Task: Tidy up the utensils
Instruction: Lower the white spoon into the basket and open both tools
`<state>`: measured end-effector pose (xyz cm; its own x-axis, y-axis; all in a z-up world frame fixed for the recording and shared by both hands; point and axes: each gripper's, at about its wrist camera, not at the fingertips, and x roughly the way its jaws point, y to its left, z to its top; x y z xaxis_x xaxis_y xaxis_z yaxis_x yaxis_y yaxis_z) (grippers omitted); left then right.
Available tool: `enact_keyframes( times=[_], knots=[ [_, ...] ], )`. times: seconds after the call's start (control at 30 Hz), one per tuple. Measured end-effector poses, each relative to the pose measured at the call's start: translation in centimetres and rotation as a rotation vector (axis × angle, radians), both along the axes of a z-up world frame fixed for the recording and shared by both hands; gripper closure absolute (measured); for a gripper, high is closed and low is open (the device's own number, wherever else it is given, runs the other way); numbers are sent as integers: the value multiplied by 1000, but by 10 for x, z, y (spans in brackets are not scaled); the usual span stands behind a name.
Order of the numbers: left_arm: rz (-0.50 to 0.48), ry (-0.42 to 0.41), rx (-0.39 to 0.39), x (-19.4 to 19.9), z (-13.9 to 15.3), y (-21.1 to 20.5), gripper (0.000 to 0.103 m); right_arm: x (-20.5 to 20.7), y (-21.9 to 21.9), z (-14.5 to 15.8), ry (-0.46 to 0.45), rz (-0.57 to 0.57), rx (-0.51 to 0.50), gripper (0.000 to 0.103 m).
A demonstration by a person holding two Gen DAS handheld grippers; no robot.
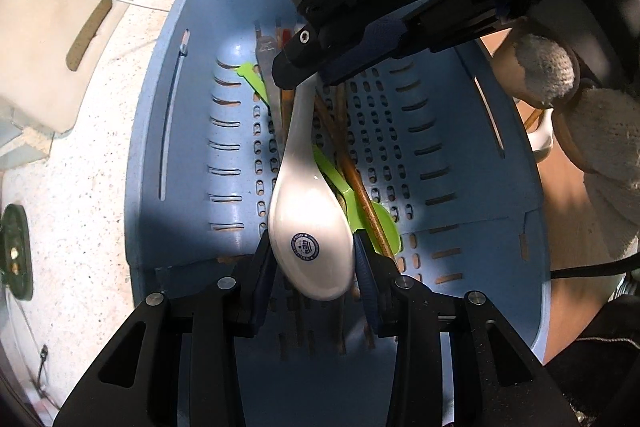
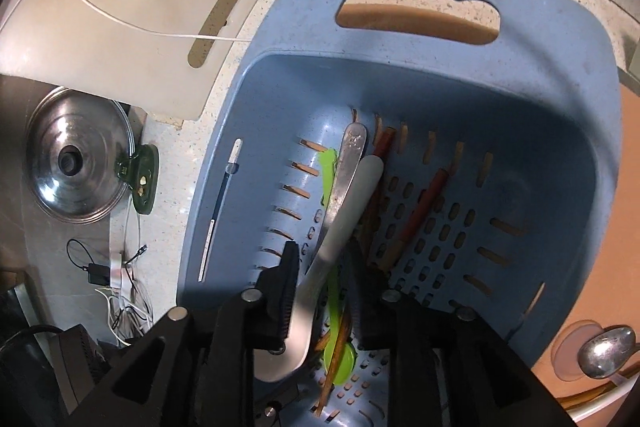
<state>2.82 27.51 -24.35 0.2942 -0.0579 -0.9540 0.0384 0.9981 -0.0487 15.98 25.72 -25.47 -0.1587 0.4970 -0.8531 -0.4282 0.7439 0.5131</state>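
Observation:
A blue slotted basket (image 1: 180, 155) (image 2: 520, 75) holds a white ceramic soup spoon (image 1: 308, 211), a green plastic spoon (image 1: 352, 199) (image 2: 330, 171), wooden chopsticks (image 1: 360, 187) (image 2: 420, 211) and a metal utensil (image 2: 346, 171). My left gripper (image 1: 314, 251) is shut on the white spoon's bowl, just above the basket floor. My right gripper (image 1: 308, 67) reaches in from above at the spoon's handle; in the right wrist view (image 2: 320, 287) its jaws stand apart around the handle (image 2: 340, 235), open.
A white cutting board (image 2: 132, 3) with a white cord lies left of the basket on the speckled counter (image 1: 80, 227). A steel pot lid (image 2: 76, 163) and cables (image 2: 120, 287) lie further left. A metal spoon (image 2: 608, 351) sits at the right.

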Motion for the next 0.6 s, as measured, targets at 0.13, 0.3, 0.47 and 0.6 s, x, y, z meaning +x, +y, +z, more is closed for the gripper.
enact_keyframes(
  times=[0.13,0.3,0.47,0.6],
  knots=[
    [8,-4,7,-6,7,-1,65,-2,-3,6,-17,10,-1,73],
    [21,-21,17,-12,19,-1,64,-6,-17,21,-43,22,22,73],
    [39,-84,40,-25,49,-7,64,-13,-48,48,-67,14,82,73],
    [43,-164,61,-33,81,-24,64,-23,-86,77,-144,-1,106,73]
  ],
)
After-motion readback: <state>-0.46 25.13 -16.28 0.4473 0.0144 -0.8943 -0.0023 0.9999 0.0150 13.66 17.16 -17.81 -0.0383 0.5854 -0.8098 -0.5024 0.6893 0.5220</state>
